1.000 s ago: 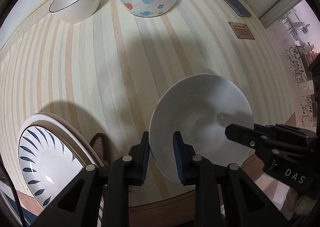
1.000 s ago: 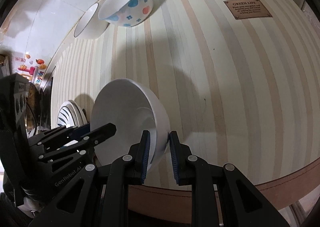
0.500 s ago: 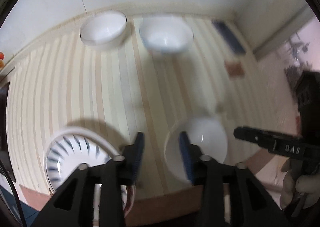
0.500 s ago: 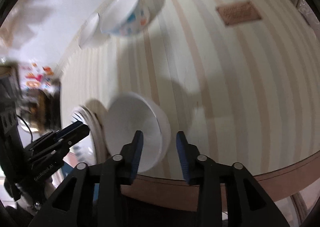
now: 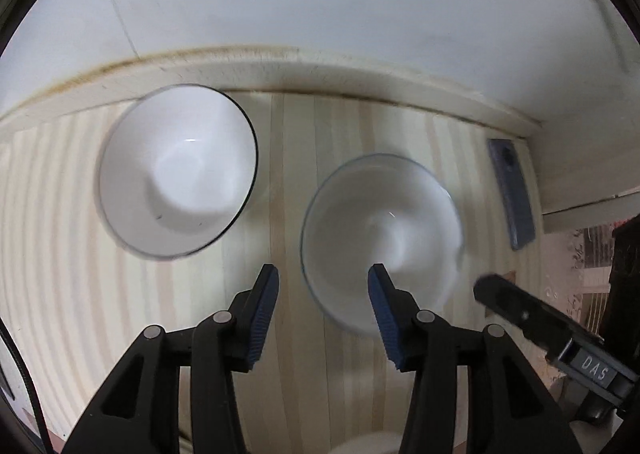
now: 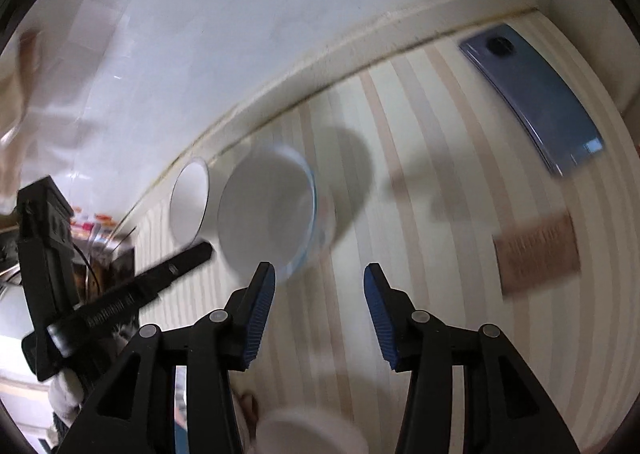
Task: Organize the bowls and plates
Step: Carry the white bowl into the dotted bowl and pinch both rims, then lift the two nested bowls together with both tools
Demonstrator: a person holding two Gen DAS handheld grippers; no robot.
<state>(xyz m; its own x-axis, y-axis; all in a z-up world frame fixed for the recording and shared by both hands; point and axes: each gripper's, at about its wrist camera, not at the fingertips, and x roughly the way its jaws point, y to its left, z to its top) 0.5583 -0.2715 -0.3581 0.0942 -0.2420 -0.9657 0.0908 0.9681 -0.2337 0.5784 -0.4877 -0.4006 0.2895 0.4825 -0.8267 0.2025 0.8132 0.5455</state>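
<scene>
Bowls sit ahead of us on the striped table [image 5: 288, 181], and both our grippers hang above it with nothing in them. Nearest in the left wrist view, our left gripper [image 5: 323, 286] has its fingers spread wide and empty. Just past its right finger, at one o'clock, lies the blue-rimmed bowl [image 5: 382, 230]; at eleven o'clock, close by it, the dark-rimmed bowl [image 5: 176, 169]. Farther off at two o'clock a phone [image 5: 512, 193] rests near the wall. In the right wrist view, our right gripper [image 6: 319, 286] is spread just as wide, holding nothing. A pale rim at six o'clock is too blurred to name. A brown label [image 6: 538, 254] shows at three o'clock.
</scene>
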